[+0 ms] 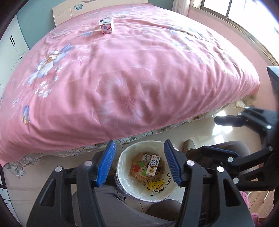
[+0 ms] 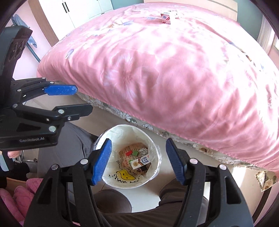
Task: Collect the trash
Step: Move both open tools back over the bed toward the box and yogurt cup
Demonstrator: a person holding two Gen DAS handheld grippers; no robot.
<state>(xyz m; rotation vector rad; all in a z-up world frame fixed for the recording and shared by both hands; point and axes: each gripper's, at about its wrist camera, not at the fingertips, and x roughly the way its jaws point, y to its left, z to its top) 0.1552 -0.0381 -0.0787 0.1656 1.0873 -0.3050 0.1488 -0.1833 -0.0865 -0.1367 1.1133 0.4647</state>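
A white trash bin [image 1: 157,193] [image 2: 153,148] stands on the floor by the bed. Inside lie a milk carton [image 1: 153,165] [image 2: 140,162], crumpled paper and wrappers. A small red-and-white carton [image 1: 106,26] [image 2: 166,18] stands far back on the pink bedspread [image 1: 122,78] [image 2: 174,69]. My left gripper [image 1: 139,162] [image 2: 78,97] is open and empty above the bin. My right gripper [image 2: 138,161] is open and empty above the bin too; it also shows in the left wrist view [image 1: 205,134].
The person's grey-trousered legs [image 1: 122,209] [image 2: 111,200] frame the bin. A white wardrobe [image 1: 12,48] stands left of the bed, a window [image 1: 244,14] to the right. Pink quilted cloth [image 2: 21,195] lies at lower left.
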